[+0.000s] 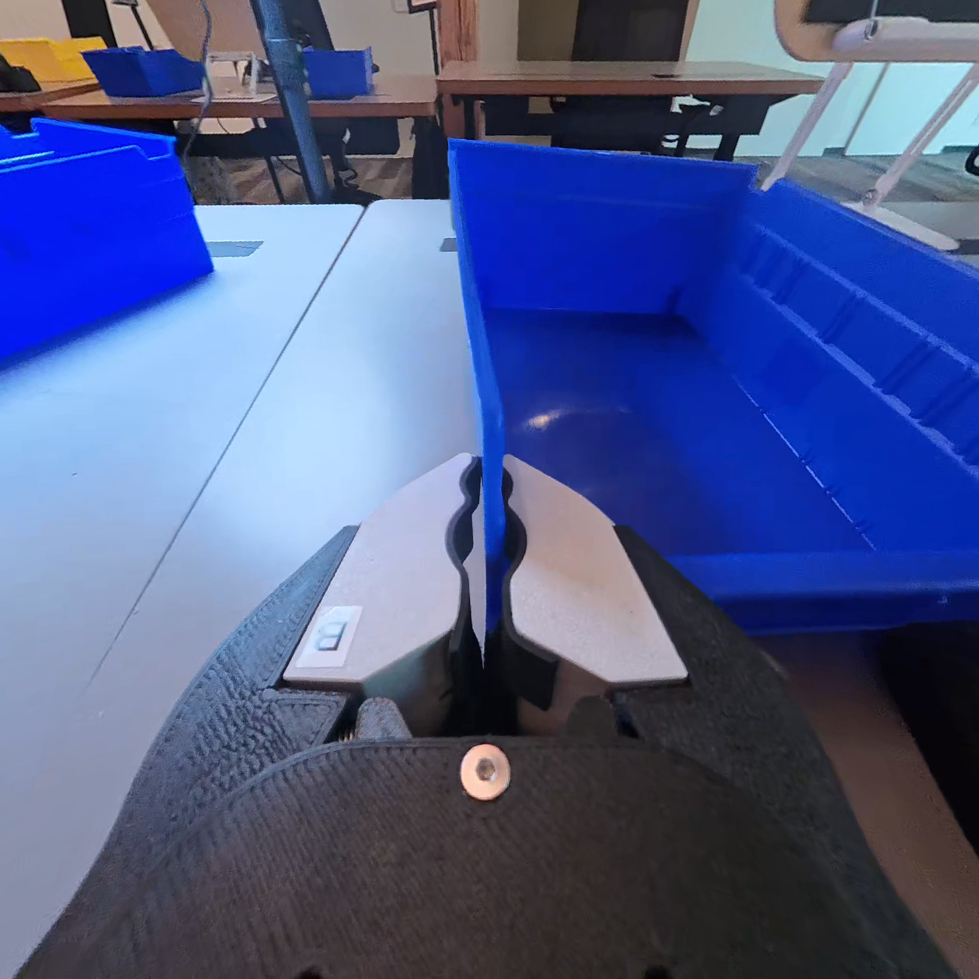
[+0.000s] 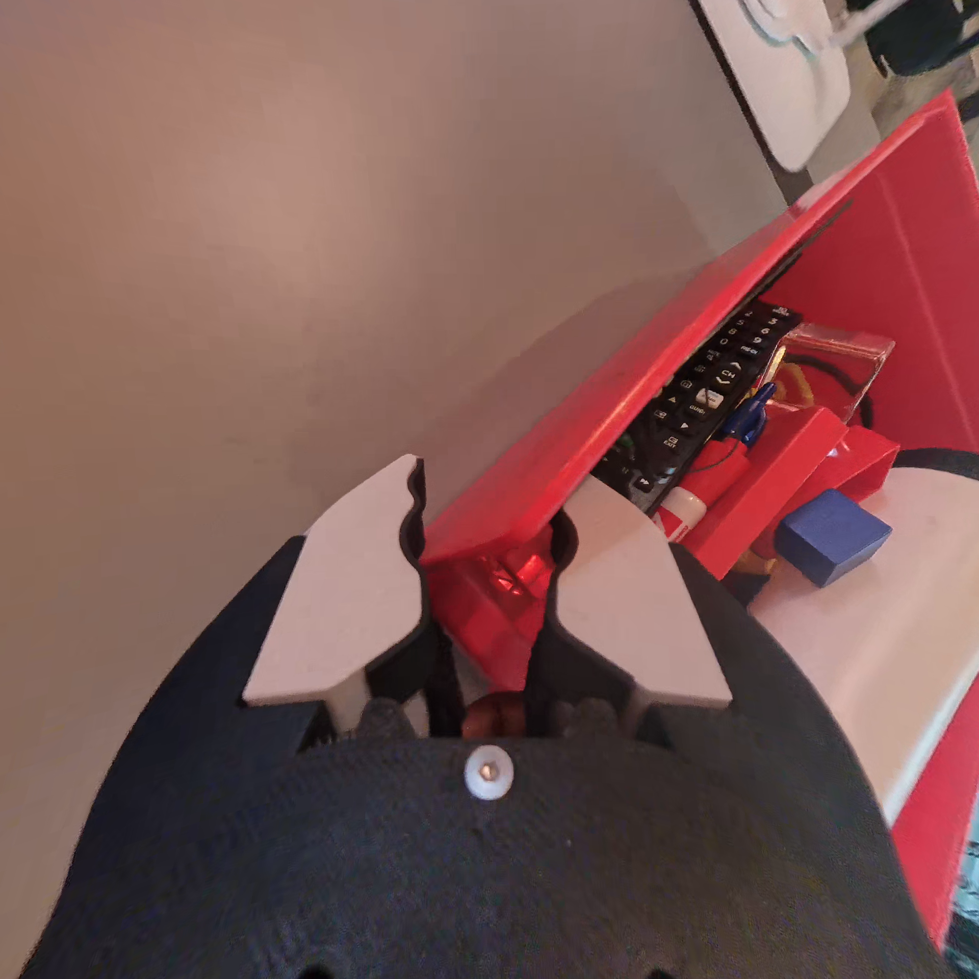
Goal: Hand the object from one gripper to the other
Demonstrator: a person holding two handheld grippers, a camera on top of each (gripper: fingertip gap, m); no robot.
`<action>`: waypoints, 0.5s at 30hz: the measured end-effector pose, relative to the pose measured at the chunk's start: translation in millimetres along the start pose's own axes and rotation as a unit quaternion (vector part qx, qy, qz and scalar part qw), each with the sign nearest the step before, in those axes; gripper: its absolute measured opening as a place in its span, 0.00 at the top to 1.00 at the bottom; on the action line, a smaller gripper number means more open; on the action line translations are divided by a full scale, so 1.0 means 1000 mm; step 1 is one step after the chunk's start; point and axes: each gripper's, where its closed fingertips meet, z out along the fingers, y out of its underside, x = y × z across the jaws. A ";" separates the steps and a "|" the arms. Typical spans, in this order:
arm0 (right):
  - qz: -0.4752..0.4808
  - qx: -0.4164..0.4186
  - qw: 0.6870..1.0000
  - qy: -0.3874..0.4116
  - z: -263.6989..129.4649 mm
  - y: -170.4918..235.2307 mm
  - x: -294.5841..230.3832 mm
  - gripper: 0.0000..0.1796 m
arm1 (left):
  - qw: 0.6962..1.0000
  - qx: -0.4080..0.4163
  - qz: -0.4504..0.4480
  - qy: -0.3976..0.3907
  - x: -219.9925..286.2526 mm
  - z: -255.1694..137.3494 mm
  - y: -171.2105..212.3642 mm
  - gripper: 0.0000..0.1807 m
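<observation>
My left gripper (image 1: pixel 492 466) is shut on the left side wall of an empty blue bin (image 1: pixel 688 424), which stands on the white table (image 1: pixel 212 477). The wall runs straight out between the fingers. My right gripper (image 2: pixel 495 479) straddles the rim of a red bin (image 2: pixel 662 371); the rim fills the gap between both pads, so it looks clamped. The view is tilted. The red bin holds a black remote (image 2: pixel 710 392), a blue block (image 2: pixel 831 535), a clear plastic box (image 2: pixel 831 365), a red box (image 2: pixel 779 477) and a large white object (image 2: pixel 847 662).
A second blue bin (image 1: pixel 90 238) stands on the table at the far left. A metal pole (image 1: pixel 296 106) rises behind the table, with wooden desks and more bins beyond. In the right wrist view bare tabletop (image 2: pixel 265 265) lies left of the red bin.
</observation>
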 end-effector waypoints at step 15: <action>-0.157 -0.001 0.987 -0.040 0.022 -0.146 -0.138 0.72 | 0.997 0.011 -0.072 -0.036 -0.055 -0.033 0.008 0.98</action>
